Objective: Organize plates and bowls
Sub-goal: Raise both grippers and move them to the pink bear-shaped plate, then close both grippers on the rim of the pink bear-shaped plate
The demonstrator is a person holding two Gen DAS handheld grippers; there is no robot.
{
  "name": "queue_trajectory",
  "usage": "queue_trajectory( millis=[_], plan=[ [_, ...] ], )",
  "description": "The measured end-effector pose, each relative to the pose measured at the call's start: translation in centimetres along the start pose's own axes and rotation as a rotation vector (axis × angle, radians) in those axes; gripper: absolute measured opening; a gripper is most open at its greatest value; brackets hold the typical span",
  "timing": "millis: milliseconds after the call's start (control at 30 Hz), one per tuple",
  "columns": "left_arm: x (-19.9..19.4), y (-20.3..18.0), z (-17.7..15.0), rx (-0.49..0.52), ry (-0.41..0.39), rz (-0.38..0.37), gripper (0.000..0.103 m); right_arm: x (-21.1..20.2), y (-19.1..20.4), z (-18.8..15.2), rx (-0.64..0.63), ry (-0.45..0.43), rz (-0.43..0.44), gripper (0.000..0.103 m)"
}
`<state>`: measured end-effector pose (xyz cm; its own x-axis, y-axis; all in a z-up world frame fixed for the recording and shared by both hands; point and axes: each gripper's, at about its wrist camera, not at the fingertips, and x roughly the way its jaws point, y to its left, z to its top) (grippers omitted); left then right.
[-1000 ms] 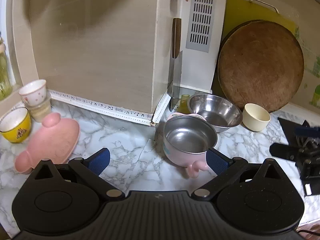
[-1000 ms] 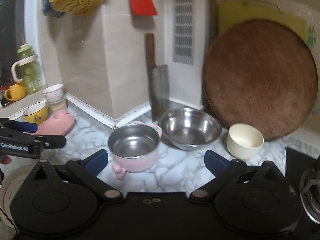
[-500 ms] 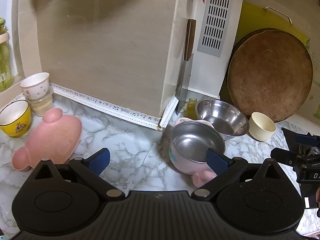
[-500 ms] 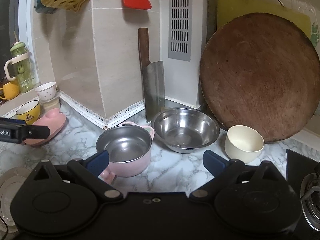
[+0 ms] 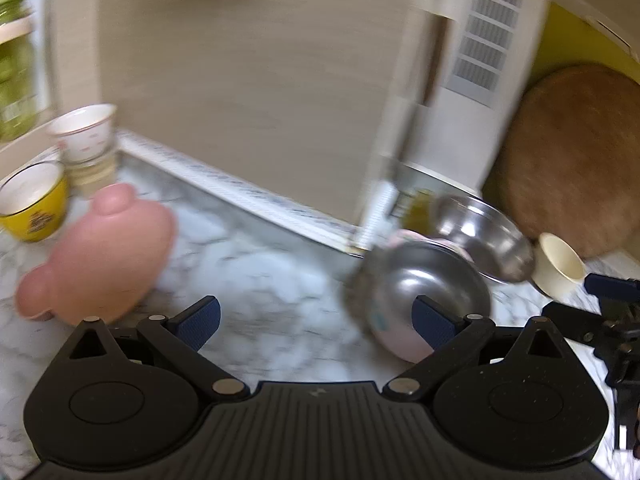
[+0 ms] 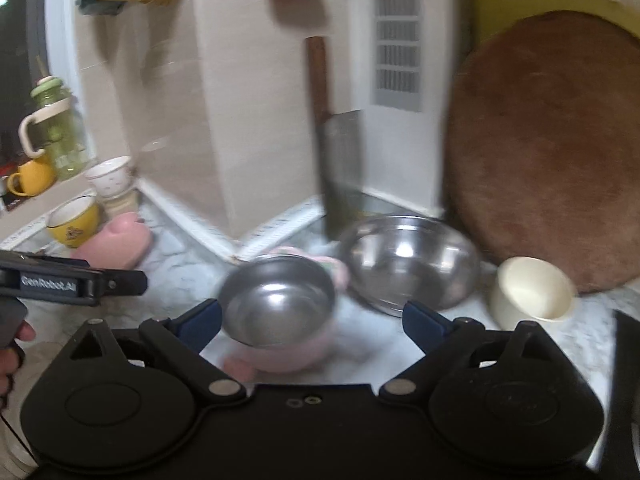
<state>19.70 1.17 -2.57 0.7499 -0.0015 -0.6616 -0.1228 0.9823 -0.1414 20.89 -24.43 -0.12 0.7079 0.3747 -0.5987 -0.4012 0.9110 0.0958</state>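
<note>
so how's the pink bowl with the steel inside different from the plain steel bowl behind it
The pink bowl has a pink outer shell with ear-like handles; the steel bowl is bare metal all over. The pink bowl looks narrower and deeper, the steel bowl wider and shallower. The pink bowl sits nearer the grippers, the steel bowl back by the round wooden board. Both stand upright, look empty and have shiny steel interiors.

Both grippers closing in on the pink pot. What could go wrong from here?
1. The grippers may collide: the left gripper sits just beside the pink pot the right gripper is approaching.
2. The pot nearly touches the steel bowl; grabbing it could knock the bowl into the cream cup.
3. Motion blur suggests fast movement, so a mistimed grasp is likely.
</note>
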Motion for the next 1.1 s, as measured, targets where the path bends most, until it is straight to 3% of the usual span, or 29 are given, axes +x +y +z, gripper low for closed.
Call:
queue_trajectory(
  millis=[200, 500, 667, 833, 967, 1100],
  plan=[
    [-0.4, 7.1, 0.0, -0.098, -0.004, 0.173, 0.102, 5.4, 6.2, 2.0, -0.077, 0.074, 0.121, 0.089],
    [0.6, 19.9, -0.5, -0.354, 0.049, 0.429, 0.102, 15.3, 15.4, 6.3, -0.117, 0.224, 0.249, 0.082],
    [1.3, 24.4, -0.9, -0.469, 0.073, 0.475, 0.102, 20.1, 19.1, 7.3, -0.165, 0.256, 0.233, 0.079],
    [3.0, 26.8, -1.3, -0.581, 0.107, 0.488, 0.074, 23.8, 21.3, 8.1, -0.204, 0.290, 0.243, 0.069],
    [4.0, 27.4, -1.7, -0.627, 0.129, 0.473, 0.070, 26.2, 22.2, 8.3, -0.203, 0.322, 0.245, 0.056],
    [4.3, 27.5, -2.2, -0.646, 0.132, 0.466, 0.063, 28.1, 22.6, 8.3, -0.210, 0.347, 0.241, 0.051]
  ],
)
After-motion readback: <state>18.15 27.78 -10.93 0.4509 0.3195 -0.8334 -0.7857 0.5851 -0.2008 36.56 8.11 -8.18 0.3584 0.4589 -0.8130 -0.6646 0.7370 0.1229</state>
